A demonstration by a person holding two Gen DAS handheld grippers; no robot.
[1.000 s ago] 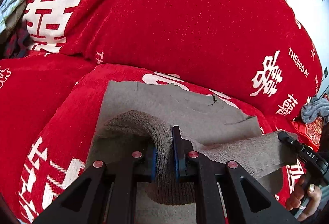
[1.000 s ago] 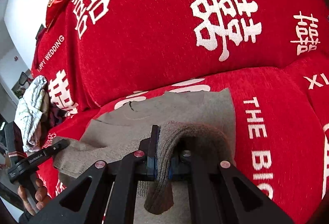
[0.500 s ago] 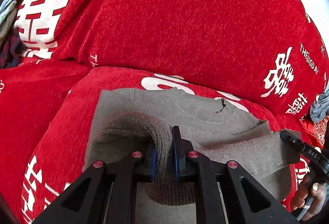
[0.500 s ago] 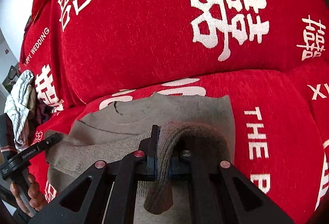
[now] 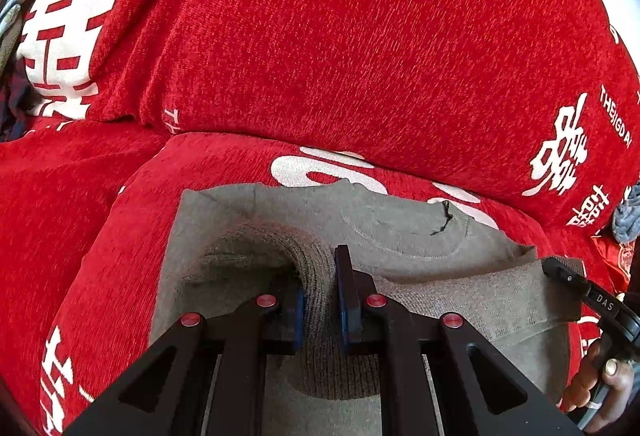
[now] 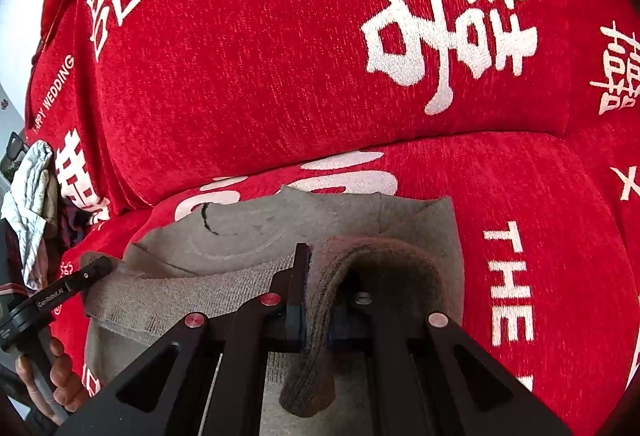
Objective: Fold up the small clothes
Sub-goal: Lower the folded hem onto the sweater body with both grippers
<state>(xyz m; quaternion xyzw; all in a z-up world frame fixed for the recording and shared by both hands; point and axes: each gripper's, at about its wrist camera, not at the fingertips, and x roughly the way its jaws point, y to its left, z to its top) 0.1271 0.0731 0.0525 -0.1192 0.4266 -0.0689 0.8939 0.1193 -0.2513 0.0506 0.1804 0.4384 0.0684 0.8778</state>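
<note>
both claws are shut tight on the same grey top point(image 5: 400, 232). left claw point(image 5: 320, 300) pinches a thick ribbed bit of the hem between its blue pads, and the knit bulges up in a hump just left of it. right claw point(image 6: 316, 296) pinches another ribbed bit the same way, with the hump on its right side and a tail of knit hanging down toward the camera.

the top lies flat on the seat of a red sofa point(image 5: 360, 55) with white signs on it. its neck end is far from the claws, near the sofa back, and the hem end is lifted up by them. the long way of the top runs from the claws toward the sofa back. the held hem stretches sideways from one claw to the other.

both claws point forward and down at the seat. in the left view a hand point(image 5: 596, 384) grips the right claw's handle at the right edge. in the right view a hand point(image 6: 52, 372) grips the left claw's handle at the left edge.

a heap of clothes point(image 6: 32, 203) sits far off on the sofa.
</note>
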